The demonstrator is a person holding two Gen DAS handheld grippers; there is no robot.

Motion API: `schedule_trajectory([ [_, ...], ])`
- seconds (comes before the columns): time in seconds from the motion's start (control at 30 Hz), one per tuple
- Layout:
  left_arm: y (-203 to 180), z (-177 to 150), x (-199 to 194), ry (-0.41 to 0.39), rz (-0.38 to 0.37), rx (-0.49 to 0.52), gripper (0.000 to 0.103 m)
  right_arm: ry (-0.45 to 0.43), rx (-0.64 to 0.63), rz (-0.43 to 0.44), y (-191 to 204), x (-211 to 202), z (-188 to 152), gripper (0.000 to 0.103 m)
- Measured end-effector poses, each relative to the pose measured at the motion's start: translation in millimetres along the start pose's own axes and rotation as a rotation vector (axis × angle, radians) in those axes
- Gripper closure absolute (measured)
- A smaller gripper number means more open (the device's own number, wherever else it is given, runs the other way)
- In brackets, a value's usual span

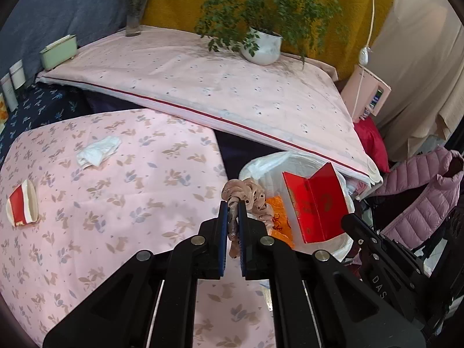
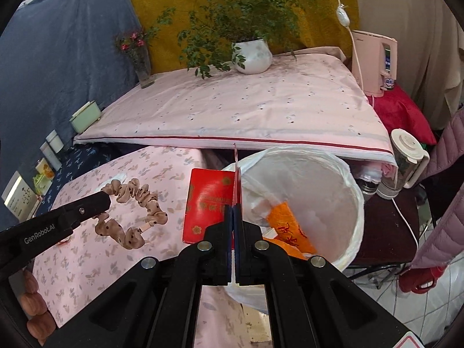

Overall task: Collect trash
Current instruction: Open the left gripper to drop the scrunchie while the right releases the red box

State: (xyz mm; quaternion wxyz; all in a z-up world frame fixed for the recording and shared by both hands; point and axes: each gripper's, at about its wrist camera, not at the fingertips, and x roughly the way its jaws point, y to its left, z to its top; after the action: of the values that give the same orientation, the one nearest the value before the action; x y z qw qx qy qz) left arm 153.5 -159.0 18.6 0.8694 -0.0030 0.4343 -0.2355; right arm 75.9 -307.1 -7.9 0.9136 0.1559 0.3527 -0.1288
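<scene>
— Gripping tight, both of them. The left hand-held gripper [image 1: 232, 223] has its jaws clamped on a beige dotted scrunchie [image 1: 249, 200], which dangles from the tips over the edge of the pink desk [image 1: 116, 203]. The right hand-held gripper [image 2: 235, 217] is pinched together on a red folded card [image 2: 208, 203], held edge-on between the pads.

— And the bin?

— Just beyond both. A white-lined trash bin [image 2: 333, 168] sits off the desk's corner, with orange paper [image 2: 287, 226] already lying inside. The card hangs partly over its rim, while the scrunchie looks to be short of it, above the desk.

— What could spoil it?

— I'd guess two things. Let go now and the scrunchie would likely drop back on the desk or slip down between desk and bin. And the grippers are close together; crowding the one opening, they might knock each other, or the card could snag the loose liner and drag it in.

— Anything one camera catches that the other misses?

— The left wrist view shows what remains: a crumpled tissue [image 1: 98, 150] and a tipped red-and-white paper cup [image 1: 23, 206] on the desk, neither visible from the right. The right wrist view shows the scrunchie's whole loop, the bin's full mouth, and fingers [image 2: 32, 304] wrapped round the left handle.
</scene>
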Motion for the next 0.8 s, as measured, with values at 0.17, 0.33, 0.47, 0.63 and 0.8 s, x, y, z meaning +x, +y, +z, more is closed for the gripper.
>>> schedule_trajectory([
  [0.17,-25,1,14,0.023,-0.013,0.038,0.096,0.007,0.035,-0.022,-23,3,0,0.102],
  [0.33,-44,1,27,0.046,-0.039,0.069,0.095,0.014,0.054,-0.039,-39,7,-2,0.102],
  [0.47,-55,0,38,0.052,-0.074,0.075,0.086,0.017,0.061,-0.061,-47,13,-1,0.102],
  [0.63,-52,1,41,0.01,-0.032,0.054,0.055,0.025,0.061,-0.06,-51,19,-2,0.102],
  [0.8,-42,2,39,-0.001,0.012,0.055,0.055,0.026,0.056,-0.056,-49,24,-1,0.102],
])
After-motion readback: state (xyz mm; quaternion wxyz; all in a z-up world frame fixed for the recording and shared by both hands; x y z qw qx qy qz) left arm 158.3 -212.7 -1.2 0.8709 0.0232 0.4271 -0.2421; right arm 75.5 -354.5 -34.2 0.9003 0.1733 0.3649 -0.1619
